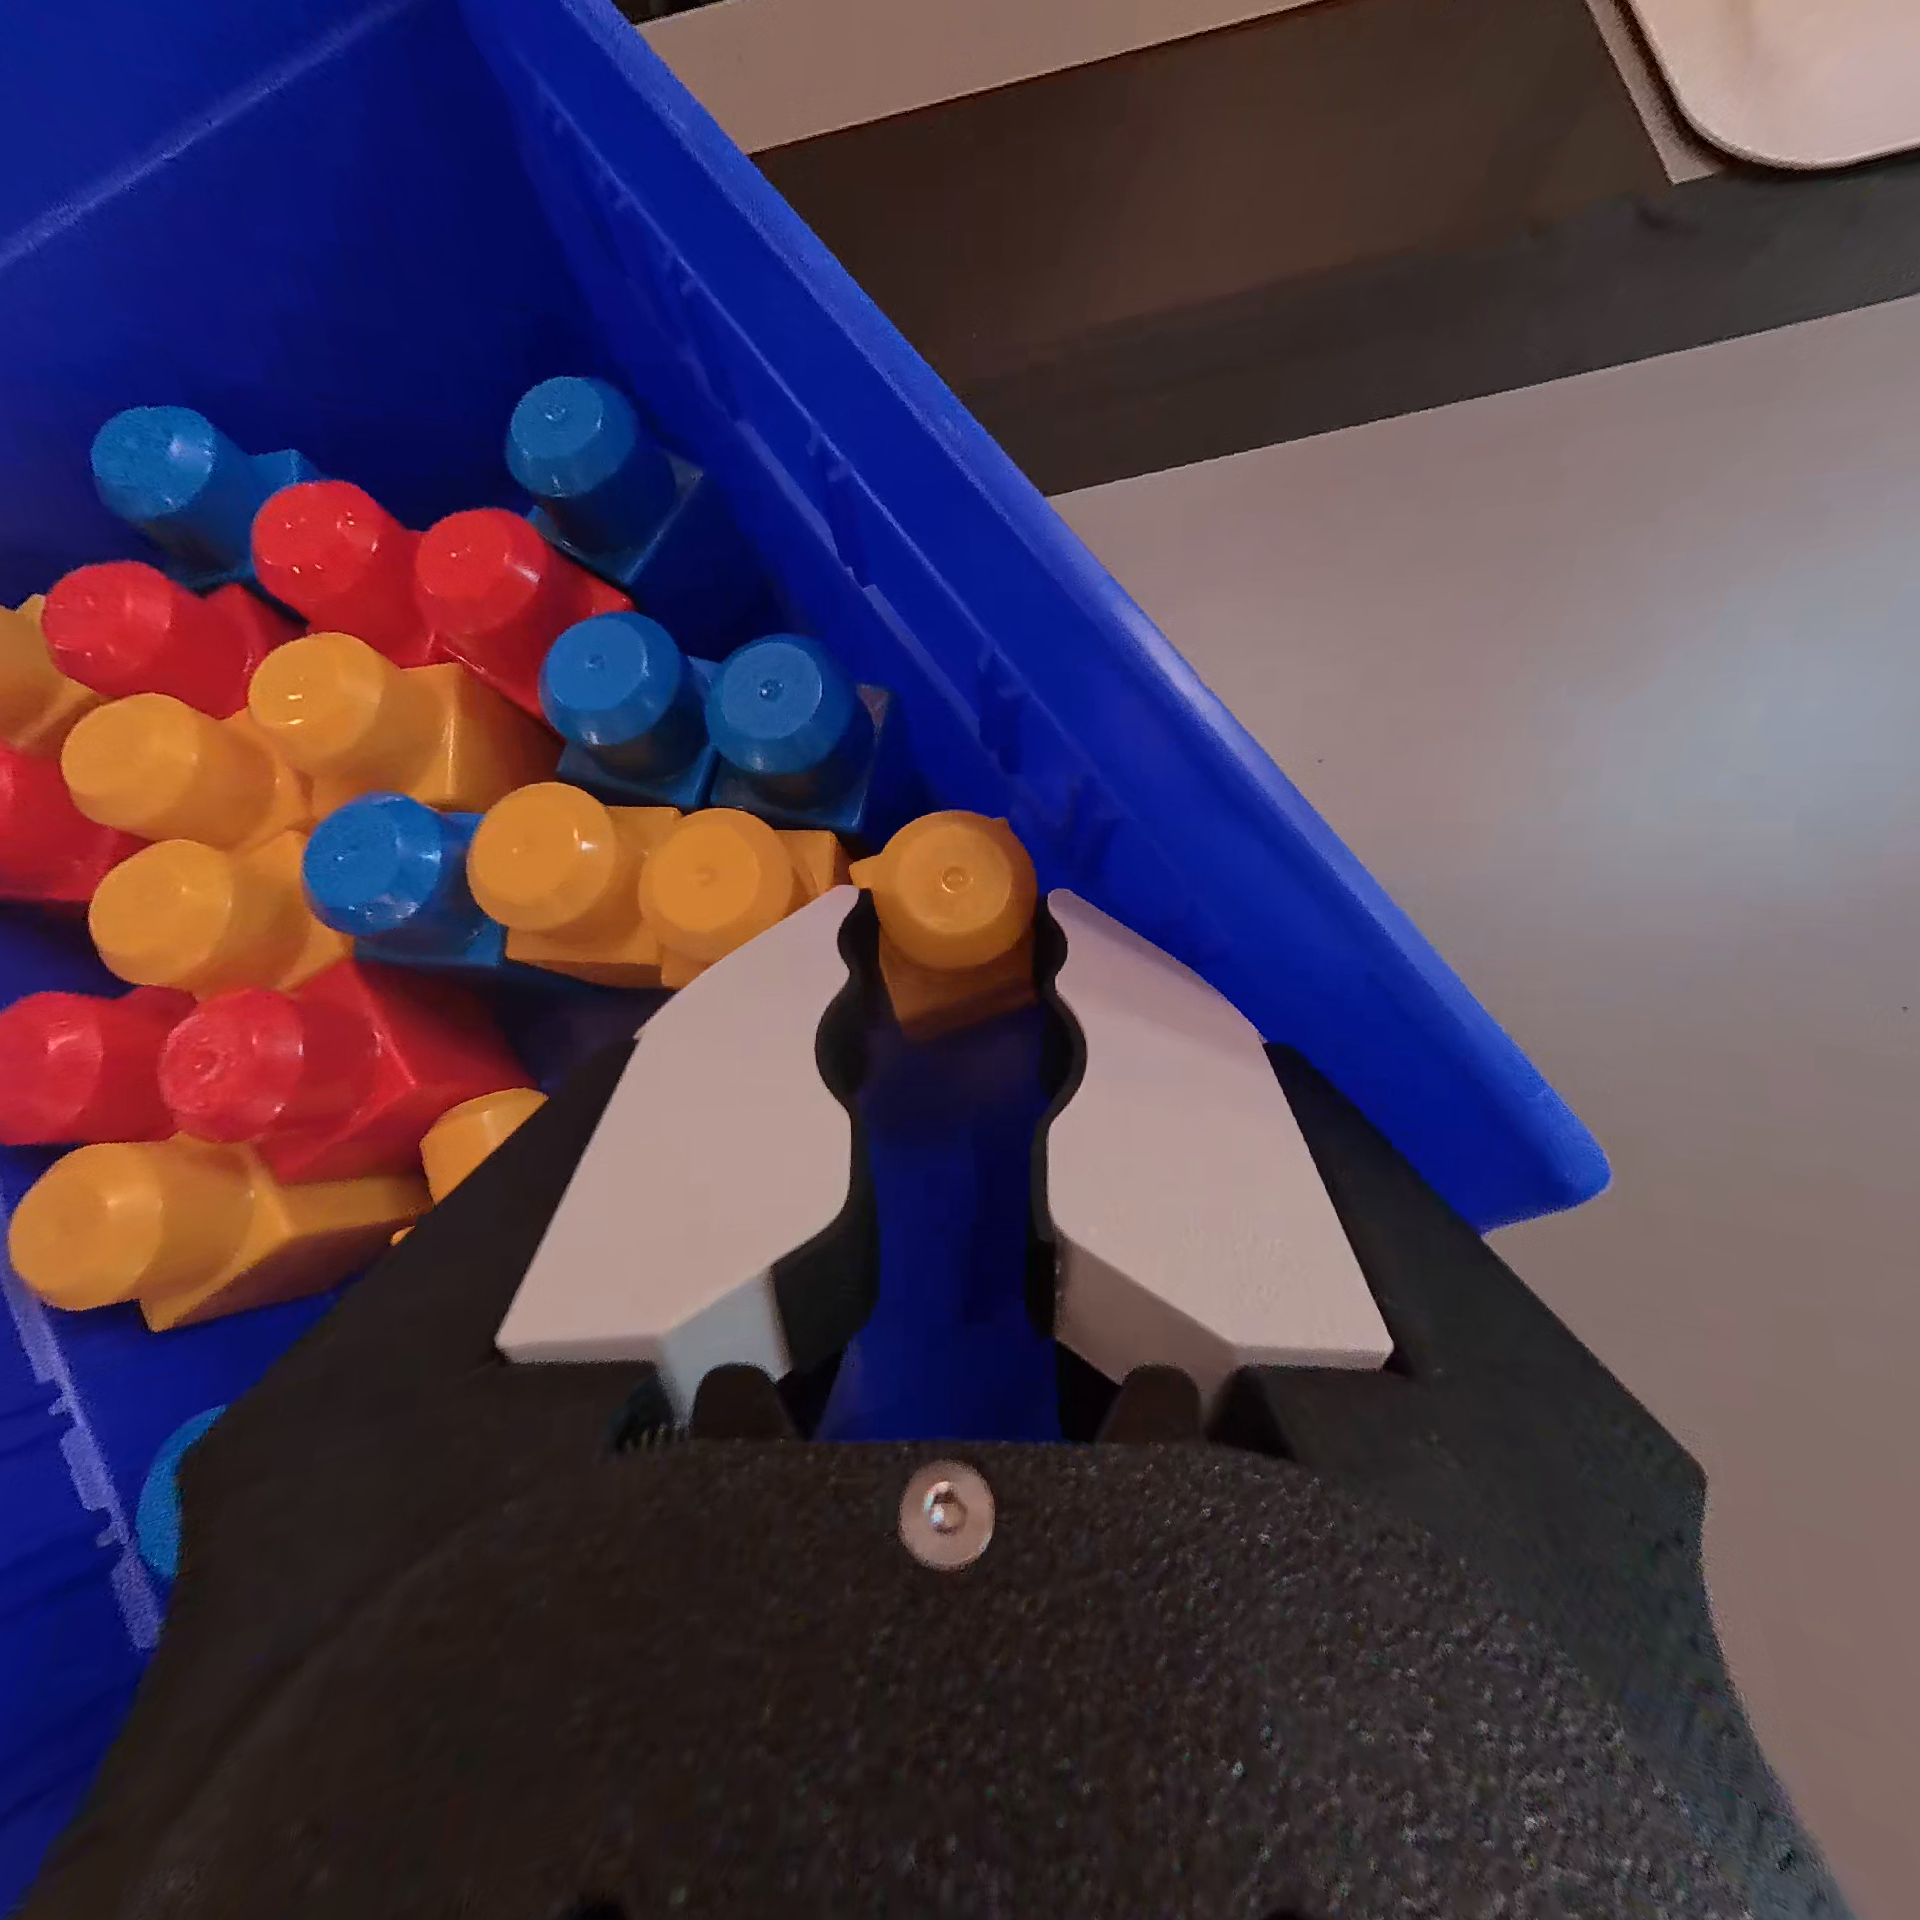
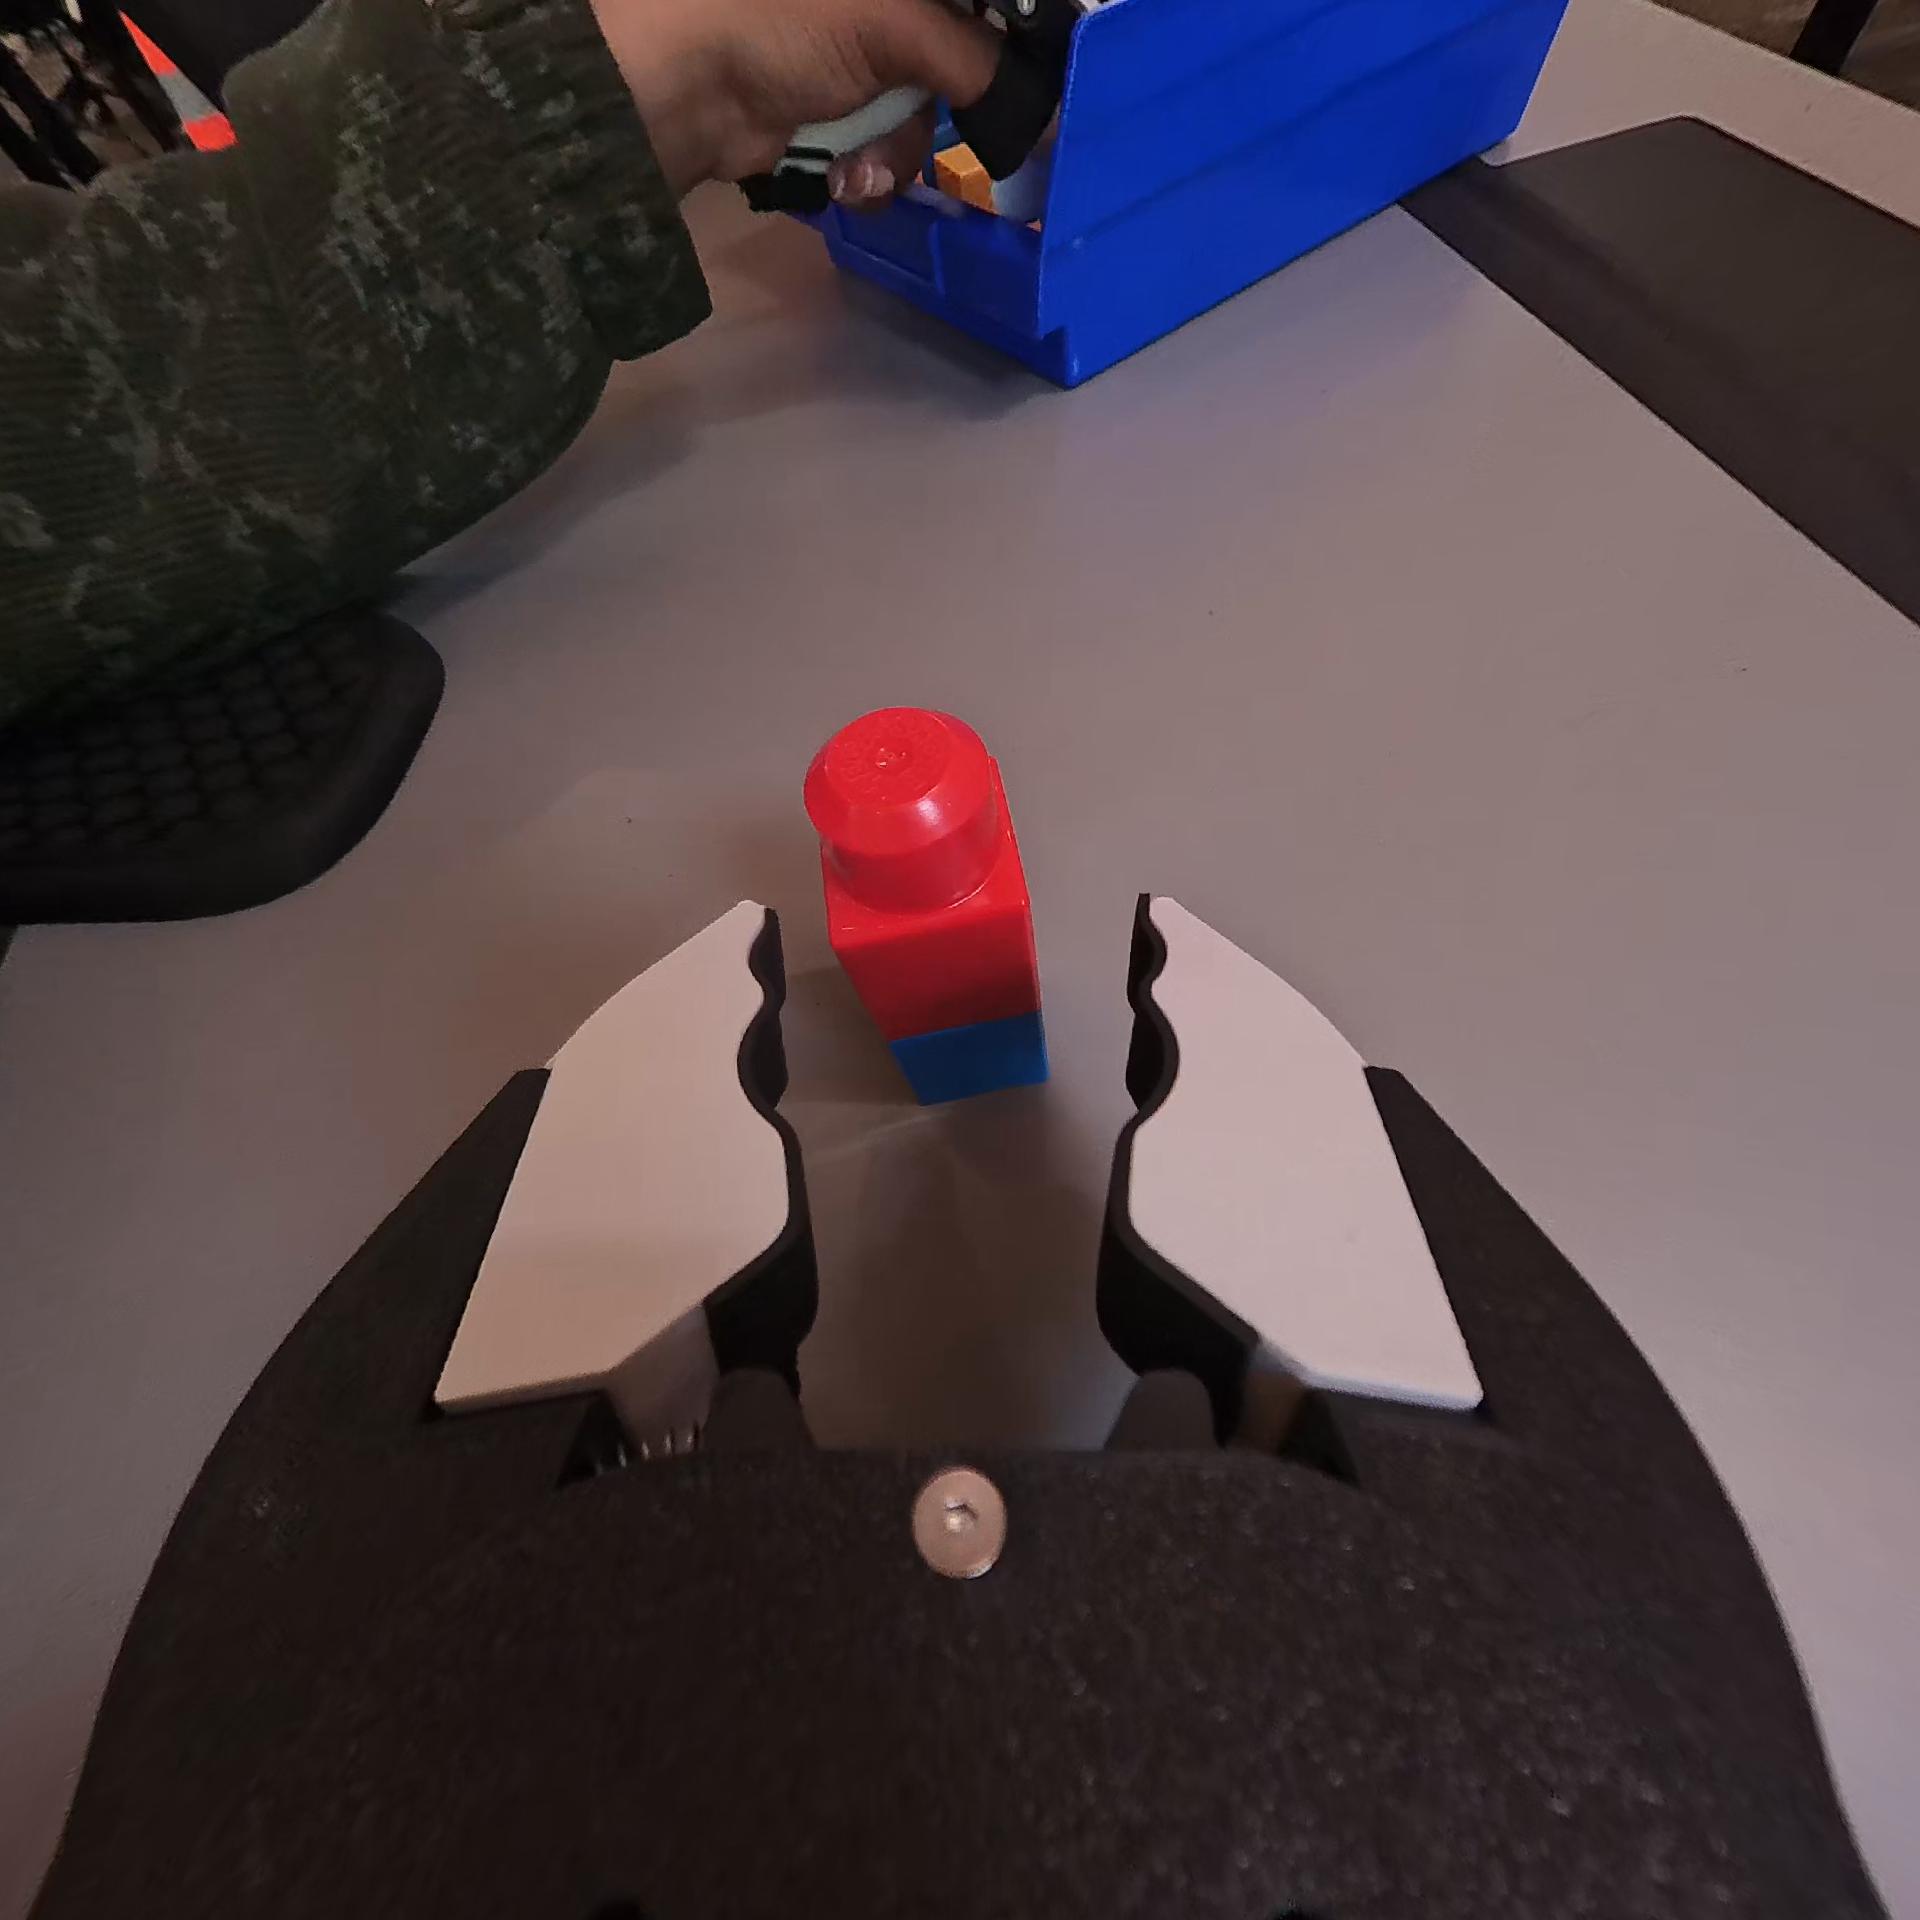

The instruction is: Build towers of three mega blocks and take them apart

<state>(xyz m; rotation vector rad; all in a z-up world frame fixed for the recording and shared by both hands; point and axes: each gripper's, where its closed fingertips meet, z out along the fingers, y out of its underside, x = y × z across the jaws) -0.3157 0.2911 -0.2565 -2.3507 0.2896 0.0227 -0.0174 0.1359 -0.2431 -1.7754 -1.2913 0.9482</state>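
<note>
On the grey table (image 2: 1299, 644) stands a short stack: a red block (image 2: 925, 894) with one round stud on top, pressed onto a blue block (image 2: 977, 1055) of which only the lower band shows. The stack is upright and sits just ahead of the right gripper (image 2: 954, 914), roughly in line with the gap between its white fingers with wavy black pads. Those fingers are spread wide, clear of the stack on both sides, and hold nothing.

Farther back on the table is a blue bin (image 2: 1226, 208). In the left wrist view the bin (image 1: 935, 540) holds a loose heap of single-stud and double-stud blocks in red, yellow and blue, lying on their sides with studs pointing toward the camera. At the heap's edge, close against the bin's side wall, a yellow block (image 1: 956, 925) sits between the tips of the left gripper (image 1: 951, 914). Its fingers are drawn in narrowly and press on either side of that block, just below its stud.

In the right wrist view a person's hand (image 2: 790, 83) in a green patterned sleeve (image 2: 312, 312) holds that left tool at the bin, and a black mesh pad (image 2: 208, 748) lies under the forearm.
</note>
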